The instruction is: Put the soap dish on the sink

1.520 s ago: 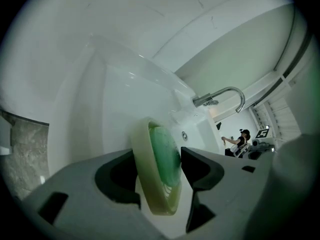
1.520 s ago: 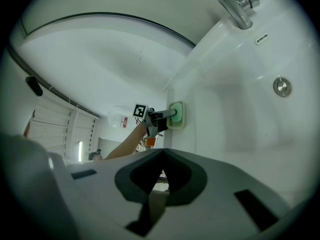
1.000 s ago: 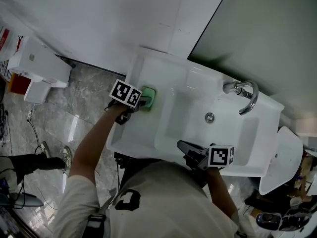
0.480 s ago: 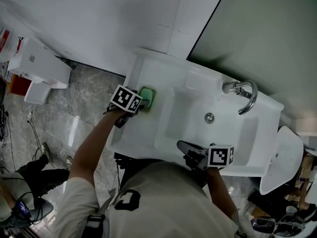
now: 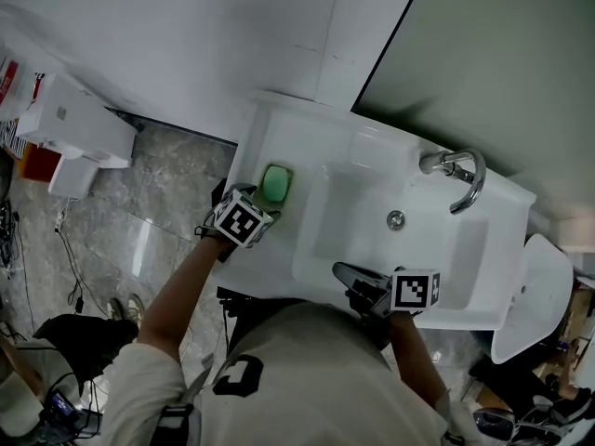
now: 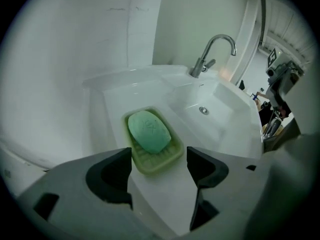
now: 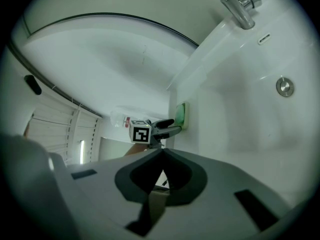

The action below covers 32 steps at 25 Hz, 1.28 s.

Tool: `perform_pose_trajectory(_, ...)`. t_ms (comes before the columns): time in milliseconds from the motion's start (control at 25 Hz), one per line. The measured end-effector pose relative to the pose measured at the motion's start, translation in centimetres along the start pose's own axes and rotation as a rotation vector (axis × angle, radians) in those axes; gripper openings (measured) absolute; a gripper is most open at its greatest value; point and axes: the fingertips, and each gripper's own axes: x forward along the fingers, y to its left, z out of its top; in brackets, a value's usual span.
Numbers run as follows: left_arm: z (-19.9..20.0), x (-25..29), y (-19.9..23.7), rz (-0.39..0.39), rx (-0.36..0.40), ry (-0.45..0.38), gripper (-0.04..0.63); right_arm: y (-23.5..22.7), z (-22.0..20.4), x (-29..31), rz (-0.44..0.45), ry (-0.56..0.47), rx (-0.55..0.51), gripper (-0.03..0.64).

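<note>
Soap dish: a pale green ribbed plastic soap dish (image 6: 159,163) is set flat on the left ledge of the white ceramic sink (image 5: 279,133), just beside the basin (image 5: 372,249).
In the dish: an oval green bar of soap (image 6: 149,131) is laid along its length.
In the basin: a round metal drain (image 5: 396,219) is seen at the bottom, and a curved chrome tap (image 5: 457,175) is mounted at the far rim.
Left gripper (image 6: 160,159): the jaws are spread wide, having just been opening. The near end of the dish is framed in the gap, and neither pad touches it.
Right gripper (image 7: 161,154): the jaws are pressed together with nothing between them. It is held at the sink's near edge.
Head view only: both grippers are shown at once, well apart.
Left gripper view only: the dish's ribs and a mark pressed into the soap are made out.
Right gripper view only: the dish is seen edge-on, with the left gripper's dark fingers (image 7: 166,122) and marker cube (image 7: 140,133) just beside it.
</note>
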Motion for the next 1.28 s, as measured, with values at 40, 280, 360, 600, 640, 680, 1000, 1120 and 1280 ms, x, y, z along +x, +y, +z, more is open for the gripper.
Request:
perform_pose_trajectory(40,0.0,0.1,-0.1,0.012,-0.008,-0.014,0.337,-0.1,0.0,0.0,-0.001,-0.003,0.001,0.009)
perform_pose_trajectory(280,0.3,0.6,0.3,0.064,-0.073,-0.068,0.337,-0.2,0.2,-0.2,-0.002,-0.009,0.0,0.009)
perform_pose_trajectory(360,0.7,0.8,0.5,0.069,-0.092,-0.081,0.337,0.1,0.3,-0.1,0.014,-0.009,-0.009,0.009)
perform_pose_trajectory(600,2.0,1.0,1.9,0.087,-0.088,-0.094,0.337,0.2,0.4,-0.4,0.013,-0.013,-0.009,0.009)
perform_pose_trajectory(640,2.1,1.0,2.1,0.084,-0.092,-0.095,0.339,0.2,0.3,-0.5,0.015,-0.013,-0.012,0.009)
perform_pose_trajectory(680,2.2,1.0,2.2,0.083,-0.1,-0.096,0.339,0.2,0.3,-0.5,0.011,-0.013,-0.012,0.009)
perform_pose_trajectory(1000,3.0,0.3,2.9,0.093,-0.13,-0.115,0.338,0.6,-0.4,-0.5,-0.003,-0.025,-0.018,0.009)
perform_pose_trajectory(1120,2.7,-0.9,2.3,0.057,-0.135,-0.135,0.337,1.2,-0.6,-0.5,0.0,-0.03,-0.041,0.009)
perform_pose_trajectory(1280,1.8,-4.0,0.8,0.022,-0.139,-0.178,0.337,3.3,-0.8,0.1,0.053,-0.018,-0.14,0.009)
